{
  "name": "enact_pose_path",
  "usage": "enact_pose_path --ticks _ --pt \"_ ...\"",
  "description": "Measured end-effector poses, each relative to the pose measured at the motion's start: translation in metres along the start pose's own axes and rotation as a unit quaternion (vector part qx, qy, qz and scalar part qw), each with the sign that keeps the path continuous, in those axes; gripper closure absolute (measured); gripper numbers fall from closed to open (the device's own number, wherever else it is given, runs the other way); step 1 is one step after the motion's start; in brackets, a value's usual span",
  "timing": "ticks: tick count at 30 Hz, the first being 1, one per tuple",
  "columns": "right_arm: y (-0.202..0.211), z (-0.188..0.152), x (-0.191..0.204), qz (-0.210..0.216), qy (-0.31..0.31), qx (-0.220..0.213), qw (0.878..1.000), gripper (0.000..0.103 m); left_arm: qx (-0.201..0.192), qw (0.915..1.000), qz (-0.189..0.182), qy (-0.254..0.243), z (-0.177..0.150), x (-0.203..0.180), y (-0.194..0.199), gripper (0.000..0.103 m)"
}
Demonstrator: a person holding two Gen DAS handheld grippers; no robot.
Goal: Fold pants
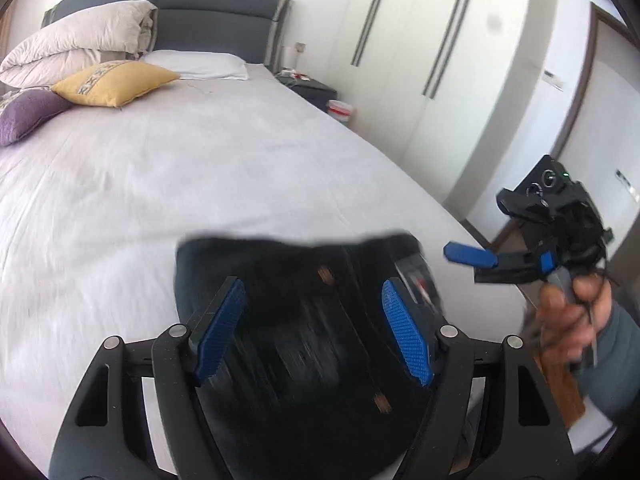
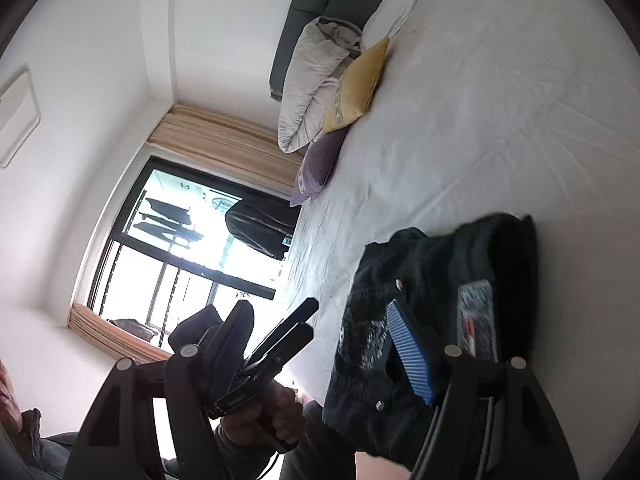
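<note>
Dark folded pants (image 1: 304,320) lie on the white bed sheet (image 1: 200,184) near its right edge. They show in the right wrist view (image 2: 432,300) with rivets and a label. My left gripper (image 1: 314,332) is open, its blue pads spread just above the pants, holding nothing. My right gripper (image 1: 472,258) is off to the right beyond the bed edge, held by a hand, and looks open. In its own view one blue pad (image 2: 412,354) shows over the pants; the other finger is hidden behind the left gripper (image 2: 280,336).
Pillows lie at the head of the bed: white (image 1: 196,64), yellow (image 1: 116,82), purple (image 1: 28,114). A folded duvet (image 1: 76,40) is by the grey headboard (image 1: 216,12). A nightstand (image 1: 308,86) and wardrobe (image 1: 420,40) stand right of the bed. A window (image 2: 180,248) is beyond the far side.
</note>
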State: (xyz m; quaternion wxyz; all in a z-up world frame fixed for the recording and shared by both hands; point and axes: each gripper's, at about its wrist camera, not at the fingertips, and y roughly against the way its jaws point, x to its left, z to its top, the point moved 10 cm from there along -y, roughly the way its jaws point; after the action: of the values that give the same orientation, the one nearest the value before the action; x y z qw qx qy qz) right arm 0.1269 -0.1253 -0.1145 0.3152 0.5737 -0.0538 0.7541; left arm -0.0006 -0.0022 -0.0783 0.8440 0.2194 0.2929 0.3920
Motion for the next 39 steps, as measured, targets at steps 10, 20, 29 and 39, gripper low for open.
enact_pose_path --ticks 10,20,29,39 --pt "0.005 -0.011 -0.138 -0.064 -0.121 -0.039 0.99 0.094 0.082 0.9922 -0.028 0.09 -0.034 0.049 -0.069 0.033" --pt "0.039 -0.075 -0.013 0.048 -0.038 -0.025 0.998 0.02 0.034 0.9978 -0.035 0.045 -0.035 0.0 -0.016 0.033" --pt "0.061 -0.11 -0.07 -0.067 -0.048 -0.013 0.996 0.029 0.033 0.9991 0.002 0.028 -0.065 -0.004 0.013 0.033" --pt "0.067 -0.067 -0.101 -0.138 -0.09 -0.012 0.986 0.013 0.091 0.9815 -0.015 0.168 -0.079 0.071 0.031 0.008"
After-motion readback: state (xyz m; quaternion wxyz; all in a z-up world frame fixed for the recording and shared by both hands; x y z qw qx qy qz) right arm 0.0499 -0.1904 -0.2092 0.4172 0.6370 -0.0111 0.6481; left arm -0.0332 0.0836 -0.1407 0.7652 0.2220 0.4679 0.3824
